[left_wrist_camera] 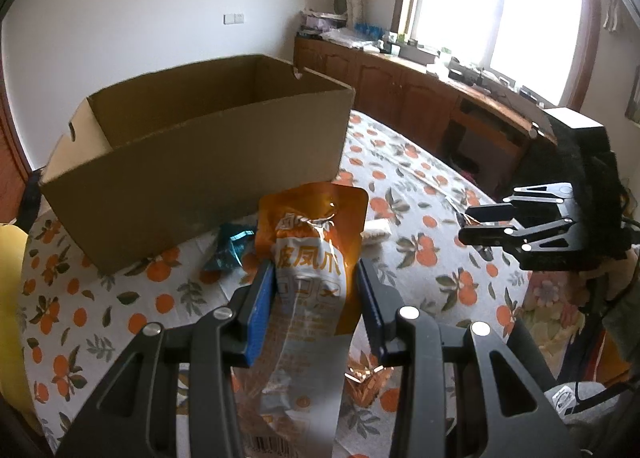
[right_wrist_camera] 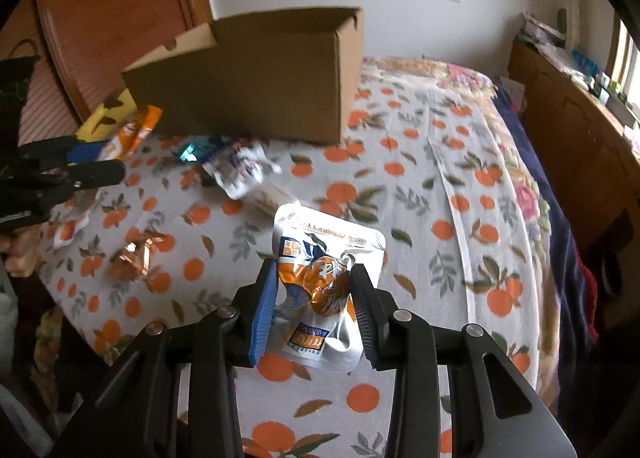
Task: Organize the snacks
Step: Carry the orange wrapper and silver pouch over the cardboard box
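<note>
An orange snack packet (left_wrist_camera: pixel 312 242) with white lettering stands upright between the blue pads of my left gripper (left_wrist_camera: pixel 314 264), which is shut on it. It hangs just in front of the open cardboard box (left_wrist_camera: pixel 200 162). My right gripper (right_wrist_camera: pixel 313 264) is shut on a crumpled silver and orange packet (right_wrist_camera: pixel 320 298), held a little above the orange-print tablecloth (right_wrist_camera: pixel 420 186). The box (right_wrist_camera: pixel 260 74) stands beyond it at the back. From the right wrist view, the left gripper (right_wrist_camera: pixel 114 158) with its orange packet (right_wrist_camera: pixel 132 134) shows at the left edge.
Loose on the cloth lie a teal wrapper (right_wrist_camera: pixel 190 152), a white and blue packet (right_wrist_camera: pixel 240 170), a pale snack bar (right_wrist_camera: pixel 272 196) and a copper foil wrapper (right_wrist_camera: pixel 132 258). Something yellow (right_wrist_camera: pixel 108 114) sits left of the box. A wooden cabinet (left_wrist_camera: pixel 400 78) runs under the window.
</note>
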`<state>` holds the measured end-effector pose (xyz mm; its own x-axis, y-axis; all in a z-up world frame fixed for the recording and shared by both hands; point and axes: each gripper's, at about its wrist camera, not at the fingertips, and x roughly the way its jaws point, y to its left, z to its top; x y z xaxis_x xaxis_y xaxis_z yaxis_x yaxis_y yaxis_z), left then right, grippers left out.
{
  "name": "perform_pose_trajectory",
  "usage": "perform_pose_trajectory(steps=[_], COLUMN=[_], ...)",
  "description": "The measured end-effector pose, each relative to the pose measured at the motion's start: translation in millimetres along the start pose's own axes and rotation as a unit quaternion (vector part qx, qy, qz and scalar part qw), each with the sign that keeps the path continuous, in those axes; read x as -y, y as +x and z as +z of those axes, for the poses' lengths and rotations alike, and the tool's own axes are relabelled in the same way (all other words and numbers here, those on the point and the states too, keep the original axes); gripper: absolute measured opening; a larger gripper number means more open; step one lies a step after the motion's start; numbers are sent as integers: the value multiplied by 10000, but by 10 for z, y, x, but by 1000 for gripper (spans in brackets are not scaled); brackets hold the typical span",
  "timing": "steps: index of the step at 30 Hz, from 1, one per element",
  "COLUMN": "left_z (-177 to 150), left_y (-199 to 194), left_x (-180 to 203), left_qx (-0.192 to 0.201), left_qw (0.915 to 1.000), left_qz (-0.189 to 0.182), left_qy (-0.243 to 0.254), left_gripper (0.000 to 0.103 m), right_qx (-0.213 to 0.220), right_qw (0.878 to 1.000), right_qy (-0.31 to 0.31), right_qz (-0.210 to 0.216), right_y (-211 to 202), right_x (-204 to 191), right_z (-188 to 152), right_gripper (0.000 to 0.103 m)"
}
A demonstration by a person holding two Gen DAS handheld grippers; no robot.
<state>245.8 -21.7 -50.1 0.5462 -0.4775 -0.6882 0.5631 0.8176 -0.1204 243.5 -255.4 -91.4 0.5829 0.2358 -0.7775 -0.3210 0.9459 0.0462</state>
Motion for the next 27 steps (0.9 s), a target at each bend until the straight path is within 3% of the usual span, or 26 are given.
perform_pose_trajectory(steps=[13,27], left_z=[746,1331], left_y=[-212,-14], left_x=[-382,-855], left_qx=[665,820], left_qw=[9969,9938], left_qz=[405,727], left_qy=[-84,-166], left_gripper=[39,39], right_qx=[694,1035], right_qw=[9950,9880], right_qy=[-647,-1037], right_qz=[313,491], right_y=[-127,225], right_x=[-271,-439], right_z=[958,1807], right_gripper=[37,37])
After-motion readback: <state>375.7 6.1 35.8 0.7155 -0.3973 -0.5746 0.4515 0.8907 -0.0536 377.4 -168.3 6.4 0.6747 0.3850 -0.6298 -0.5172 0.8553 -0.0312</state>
